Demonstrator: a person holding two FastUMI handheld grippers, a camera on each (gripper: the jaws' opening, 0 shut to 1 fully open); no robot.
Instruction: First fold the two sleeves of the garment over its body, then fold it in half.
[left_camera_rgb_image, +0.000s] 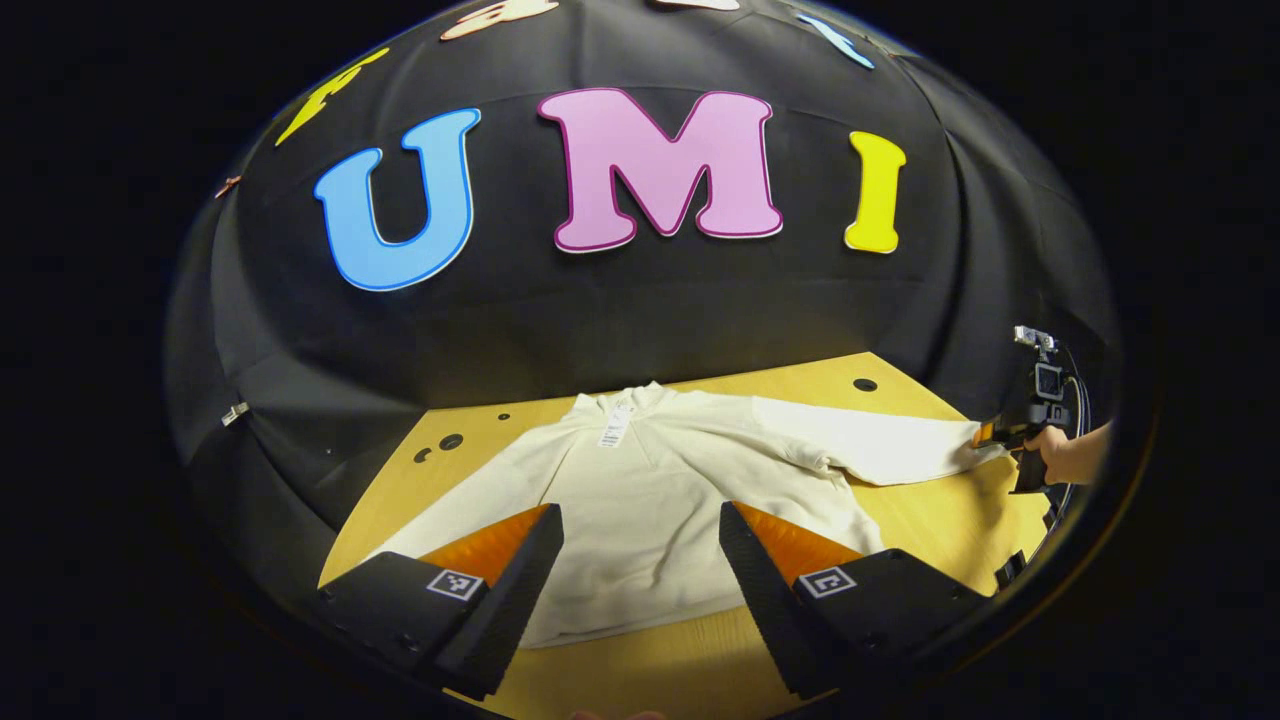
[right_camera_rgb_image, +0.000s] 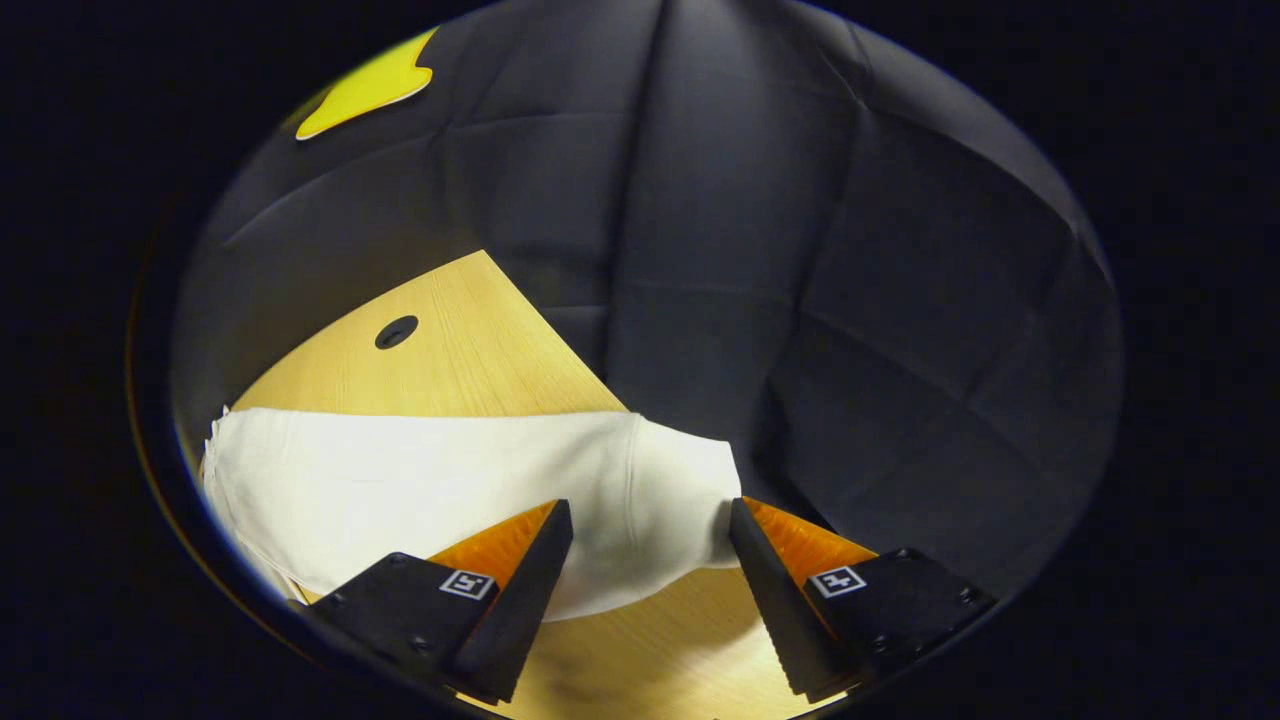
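1. The cream garment (left_camera_rgb_image: 650, 490) lies flat on the wooden table (left_camera_rgb_image: 900, 520), collar toward the booth's wall, both sleeves spread outward.
2. In the left gripper view, the left gripper (left_camera_rgb_image: 640, 570) hangs above the garment's hem, jaws spread wide and holding nothing.
3. That same view shows the right gripper (left_camera_rgb_image: 1000, 435) far off at the end of the right sleeve (left_camera_rgb_image: 880, 445), with a hand (left_camera_rgb_image: 1065, 455) behind it.
4. The right gripper view adds the close detail: the sleeve's cuff (right_camera_rgb_image: 670, 500) lies between wide-spread fingers, near the table's edge, unpinched.
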